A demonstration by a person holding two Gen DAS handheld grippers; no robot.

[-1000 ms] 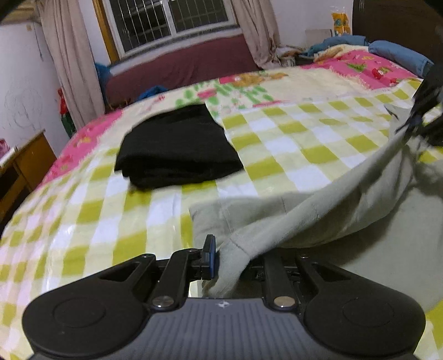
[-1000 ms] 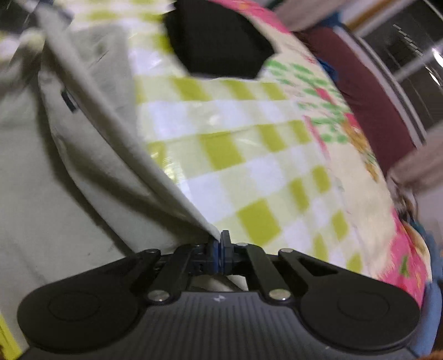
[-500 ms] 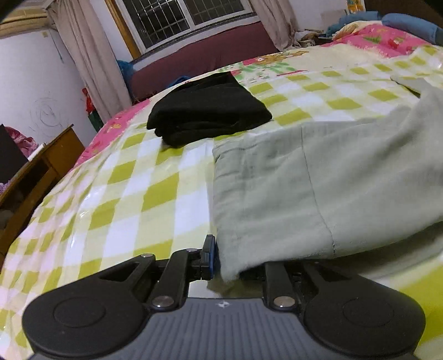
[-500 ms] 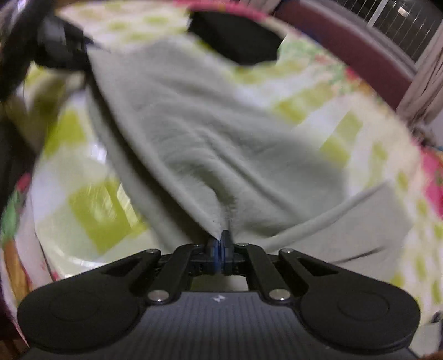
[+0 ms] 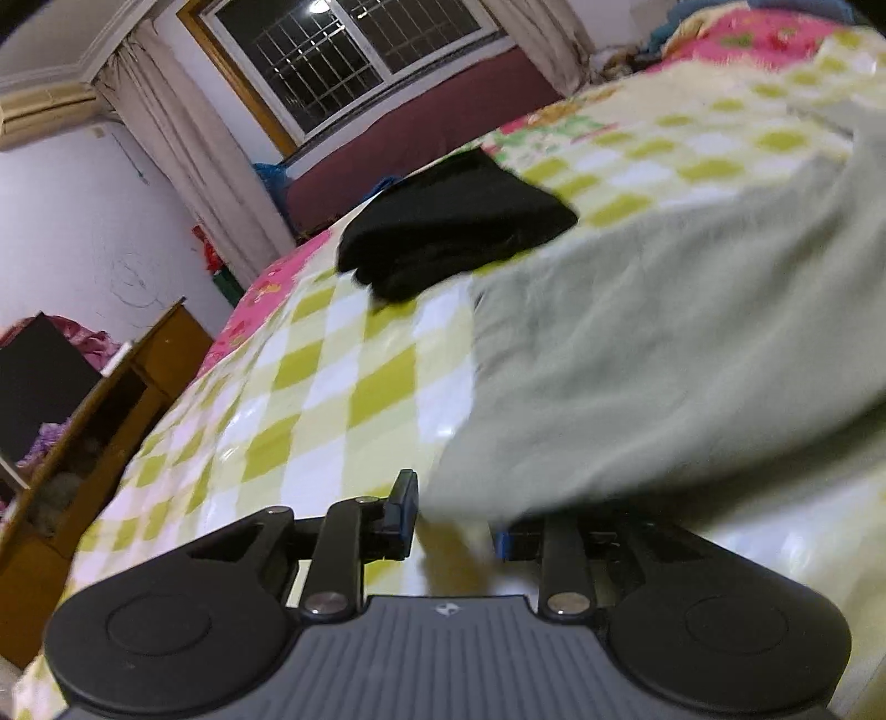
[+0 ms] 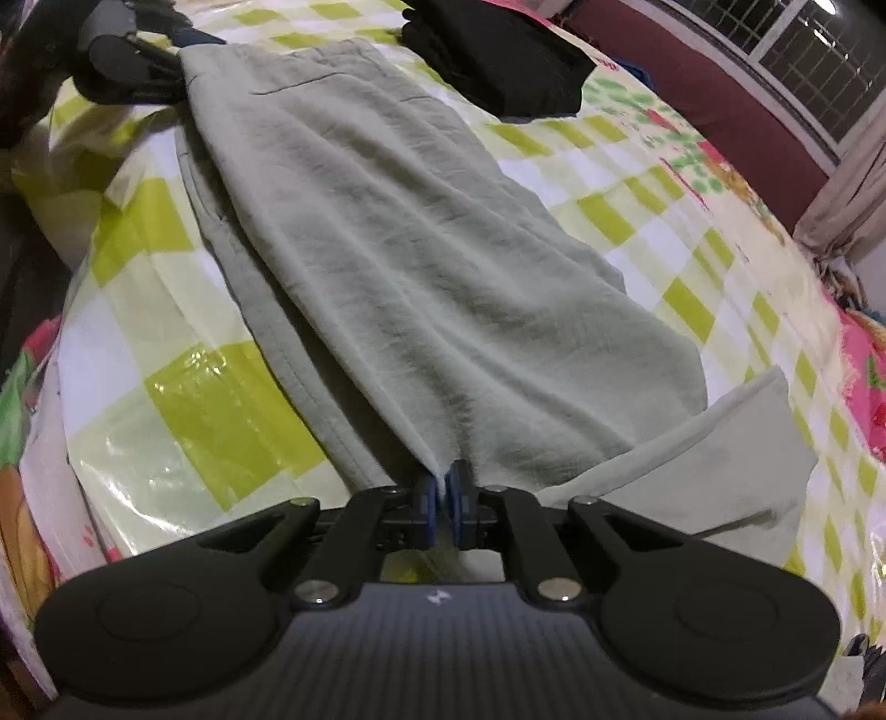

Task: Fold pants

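Note:
Pale green pants (image 6: 421,260) lie folded lengthwise on the checked bedspread; they also fill the right of the left wrist view (image 5: 664,343). My right gripper (image 6: 442,501) is shut on one corner of the pants, low over the bed. My left gripper (image 5: 457,526) has its jaws apart, with the other corner of the pants lying loosely over the gap; it also shows in the right wrist view (image 6: 166,52) at the pants' far corner.
A folded black garment (image 5: 448,227) lies on the bed beyond the pants, also in the right wrist view (image 6: 498,61). The yellow-green checked bedspread (image 5: 343,399) covers the bed. A wooden cabinet (image 5: 94,421) stands left of the bed.
Both grippers lowered the lifted pants leg over the other and onto the bed. My left gripper's jaws have opened and released the cloth. My right gripper stays shut.

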